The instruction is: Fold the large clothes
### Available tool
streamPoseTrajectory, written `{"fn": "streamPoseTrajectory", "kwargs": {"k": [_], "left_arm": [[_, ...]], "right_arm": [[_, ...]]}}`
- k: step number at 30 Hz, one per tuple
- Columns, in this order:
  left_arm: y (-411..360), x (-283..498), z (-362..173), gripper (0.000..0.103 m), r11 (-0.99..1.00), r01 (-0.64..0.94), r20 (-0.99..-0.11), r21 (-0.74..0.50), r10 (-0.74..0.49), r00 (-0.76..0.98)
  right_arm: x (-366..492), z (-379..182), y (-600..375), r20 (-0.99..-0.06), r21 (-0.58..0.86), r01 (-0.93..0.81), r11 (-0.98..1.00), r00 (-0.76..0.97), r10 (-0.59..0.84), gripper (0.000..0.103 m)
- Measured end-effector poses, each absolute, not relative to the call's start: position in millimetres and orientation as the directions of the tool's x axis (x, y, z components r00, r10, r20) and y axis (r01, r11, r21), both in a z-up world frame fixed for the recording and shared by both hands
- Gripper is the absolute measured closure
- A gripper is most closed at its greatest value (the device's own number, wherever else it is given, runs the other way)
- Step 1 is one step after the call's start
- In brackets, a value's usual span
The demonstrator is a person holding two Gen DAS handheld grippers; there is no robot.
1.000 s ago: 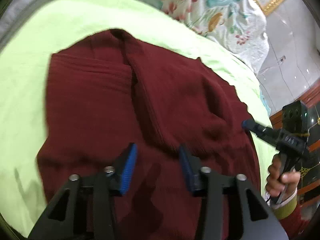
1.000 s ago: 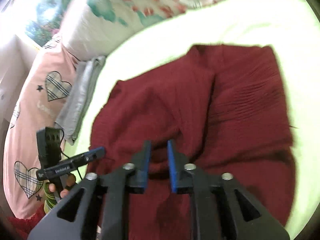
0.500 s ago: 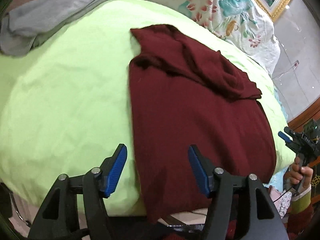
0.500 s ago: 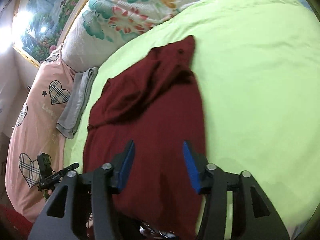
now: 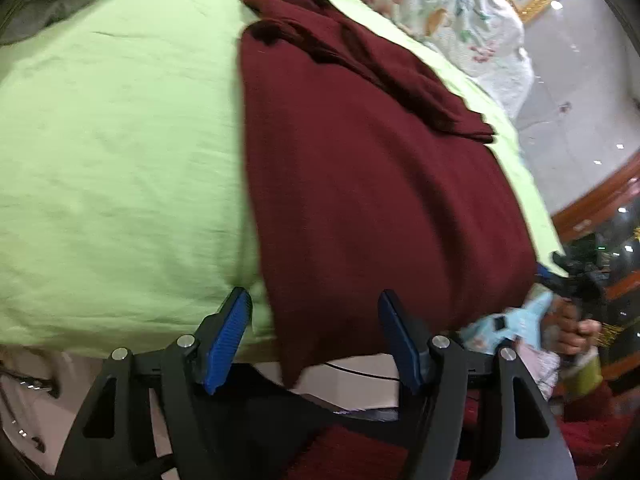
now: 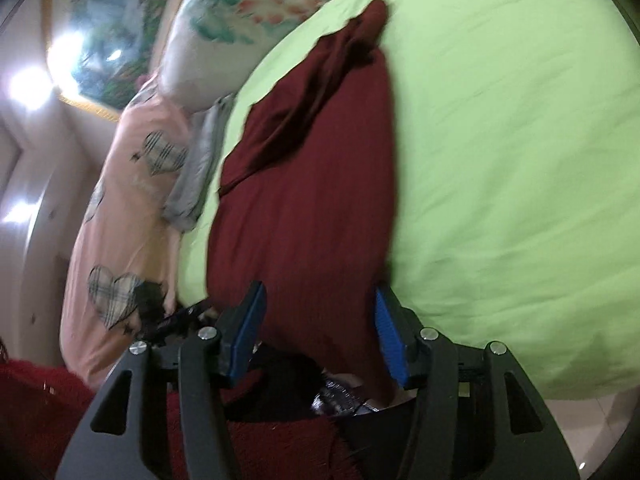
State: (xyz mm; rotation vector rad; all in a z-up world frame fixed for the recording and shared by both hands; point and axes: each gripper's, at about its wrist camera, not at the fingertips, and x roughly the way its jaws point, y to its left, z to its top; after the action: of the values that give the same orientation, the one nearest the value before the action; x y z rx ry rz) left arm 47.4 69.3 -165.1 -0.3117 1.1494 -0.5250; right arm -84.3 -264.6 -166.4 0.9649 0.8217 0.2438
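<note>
A dark red knitted garment (image 5: 372, 184) lies lengthwise on the light green bed, its near hem hanging over the bed's front edge. A folded-over part lies across its far end (image 5: 360, 52). It also shows in the right wrist view (image 6: 308, 184). My left gripper (image 5: 316, 336) is open and empty, level with the hanging hem at the garment's left corner. My right gripper (image 6: 320, 328) is open and empty, its jaws either side of the hem near the garment's right corner. The right gripper also shows far right in the left wrist view (image 5: 572, 276).
The green bedspread (image 5: 120, 160) covers the bed. Floral pillows (image 5: 460, 12) lie at the head. A folded grey cloth (image 6: 200, 160) and a pink heart-print quilt (image 6: 132, 208) lie at the left. Floor lies below the bed edge.
Both grippers have drawn back from over the garment to the bed's front edge and opened wide. The garment now lies stretched out long, its hem over the edge.
</note>
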Motion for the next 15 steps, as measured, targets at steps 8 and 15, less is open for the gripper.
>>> {"fn": "streamPoseTrajectory", "kwargs": {"k": [8,15], "left_arm": [[59,48,-172,0.064,0.797,0.293,-0.765,-0.528,-0.596,0.244],[48,52,-172,0.096,0.791,0.349,-0.786,-0.502,-0.586,0.198]], "right_arm": [[-87,-176,-250,-0.495,0.813,0.134,0.567,0.672,0.551,0.052],[-80,-175,-242,-0.589,0.745,0.170,0.645,0.621,0.517,0.097]]}}
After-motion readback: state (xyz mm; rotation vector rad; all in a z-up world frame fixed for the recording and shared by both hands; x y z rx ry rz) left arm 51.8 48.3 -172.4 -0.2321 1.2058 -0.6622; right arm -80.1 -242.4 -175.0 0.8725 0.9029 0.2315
